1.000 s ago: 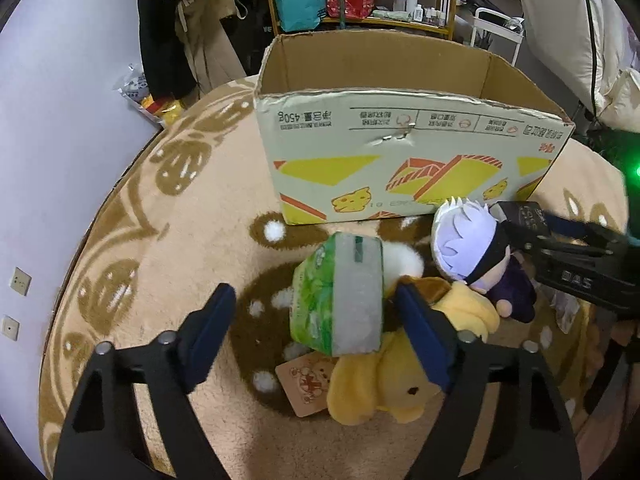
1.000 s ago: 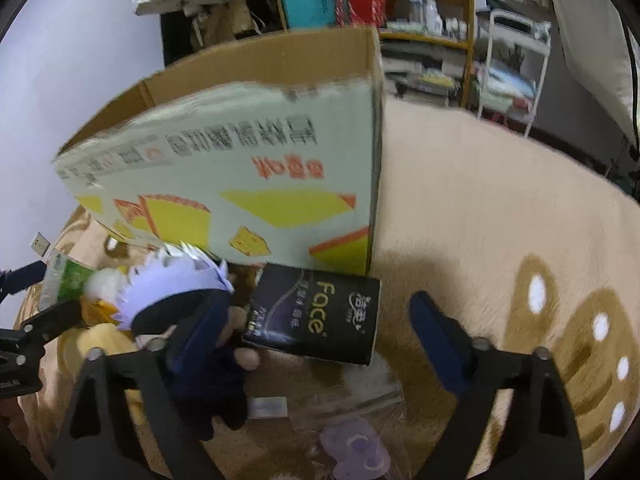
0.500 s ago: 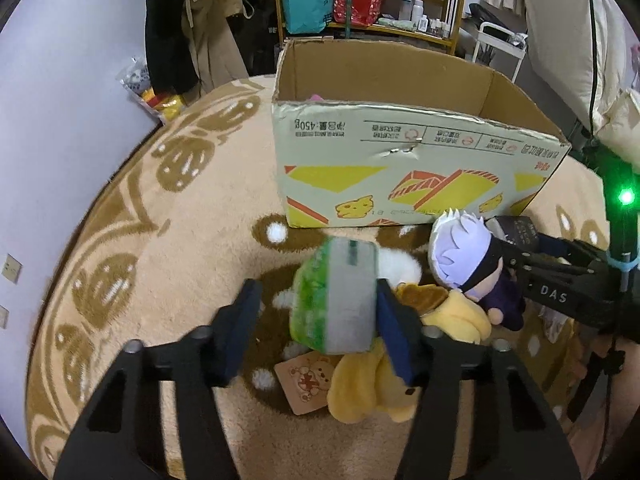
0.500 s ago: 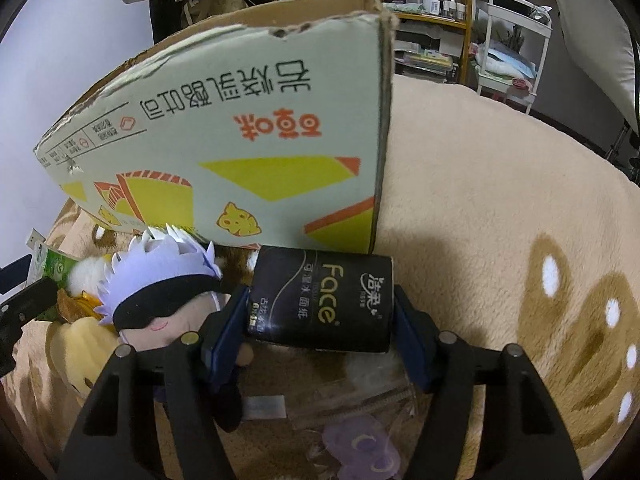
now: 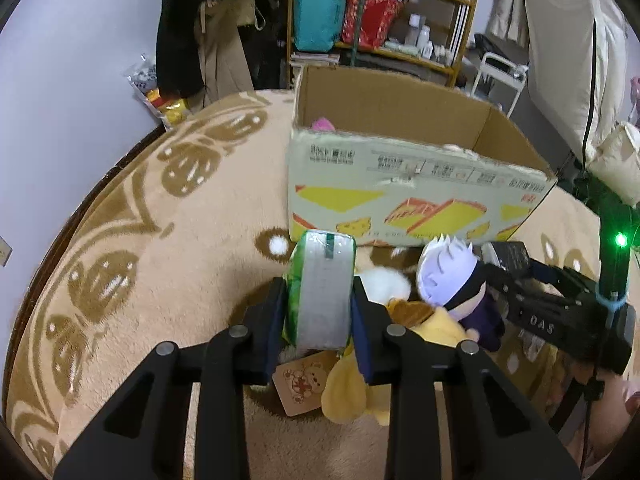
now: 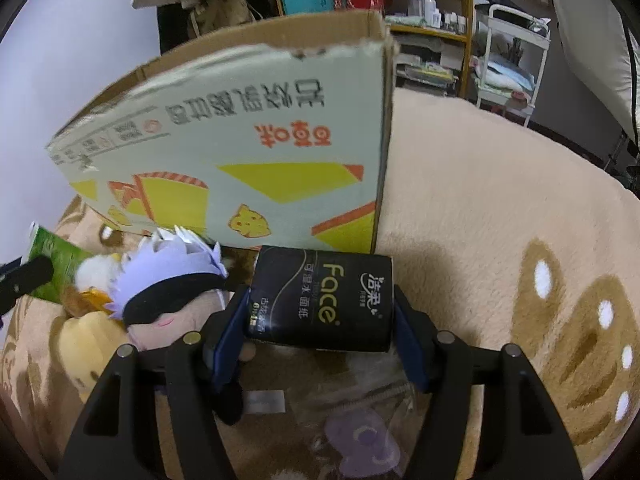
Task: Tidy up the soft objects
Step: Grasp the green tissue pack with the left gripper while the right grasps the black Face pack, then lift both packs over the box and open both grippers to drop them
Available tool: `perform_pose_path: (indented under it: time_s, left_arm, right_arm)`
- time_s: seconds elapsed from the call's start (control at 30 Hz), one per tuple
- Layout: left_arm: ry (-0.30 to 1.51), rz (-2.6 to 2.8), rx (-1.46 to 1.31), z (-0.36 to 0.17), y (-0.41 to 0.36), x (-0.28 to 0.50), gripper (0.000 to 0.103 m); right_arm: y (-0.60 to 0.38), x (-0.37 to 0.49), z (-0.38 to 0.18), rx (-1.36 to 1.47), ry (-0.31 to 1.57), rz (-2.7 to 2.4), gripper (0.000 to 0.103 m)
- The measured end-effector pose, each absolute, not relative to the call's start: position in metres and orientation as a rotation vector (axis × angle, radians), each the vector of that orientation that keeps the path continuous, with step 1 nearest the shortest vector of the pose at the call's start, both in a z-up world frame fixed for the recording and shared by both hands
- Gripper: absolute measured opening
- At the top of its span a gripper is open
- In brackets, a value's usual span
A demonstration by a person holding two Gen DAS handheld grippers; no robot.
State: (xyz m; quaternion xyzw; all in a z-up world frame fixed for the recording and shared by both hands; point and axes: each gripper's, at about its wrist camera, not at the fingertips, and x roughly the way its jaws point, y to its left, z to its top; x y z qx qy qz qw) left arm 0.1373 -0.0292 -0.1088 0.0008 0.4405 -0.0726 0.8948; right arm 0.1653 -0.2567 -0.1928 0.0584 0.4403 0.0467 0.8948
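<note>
My left gripper (image 5: 320, 304) is shut on a green tissue pack (image 5: 322, 292) and holds it above the yellow plush (image 5: 360, 368). My right gripper (image 6: 320, 324) is shut on a black "Face" tissue pack (image 6: 324, 300) just in front of the cardboard box (image 6: 240, 140). The same box (image 5: 400, 184) stands open in the left wrist view, with something pink (image 5: 322, 123) inside. A doll with white-lilac hair (image 5: 452, 276) lies between the two grippers; it also shows in the right wrist view (image 6: 168, 280).
A clear bag with a purple item (image 6: 360, 436) lies on the beige rug (image 6: 500, 220) under my right gripper. A card tag (image 5: 300, 384) hangs from the yellow plush. Shelves (image 5: 380, 20), hanging clothes (image 5: 208, 32) and a white cart (image 6: 512, 60) stand behind the box.
Both grippers closed: the left on the green tissue pack, the right on the black tissue pack. The left gripper then rose, so the box's inside now shows.
</note>
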Motion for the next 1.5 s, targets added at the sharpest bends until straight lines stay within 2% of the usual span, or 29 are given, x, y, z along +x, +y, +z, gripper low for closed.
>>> perform_pose_path:
  time_s: [0.43, 0.93, 1.5]
  left_arm:
    - [0.837, -0.113, 0.003, -0.090, -0.027, 0.118, 0.028]
    - [0.580, -0.065, 0.088, -0.032, -0.029, 0.072, 0.028]
    - [0.436, -0.009, 0.036, 0.038, -0.005, 0.116, 0.028]
  right_arm:
    - [-0.257, 0.122, -0.136, 0.092, 0.741, 0.092, 0.070]
    - [-0.262, 0.081, -0.055, 0.095, 0.524, 0.112, 0.070]
    - [-0.276, 0.113, -0.004, 0.077, 0.419, 0.122, 0.070]
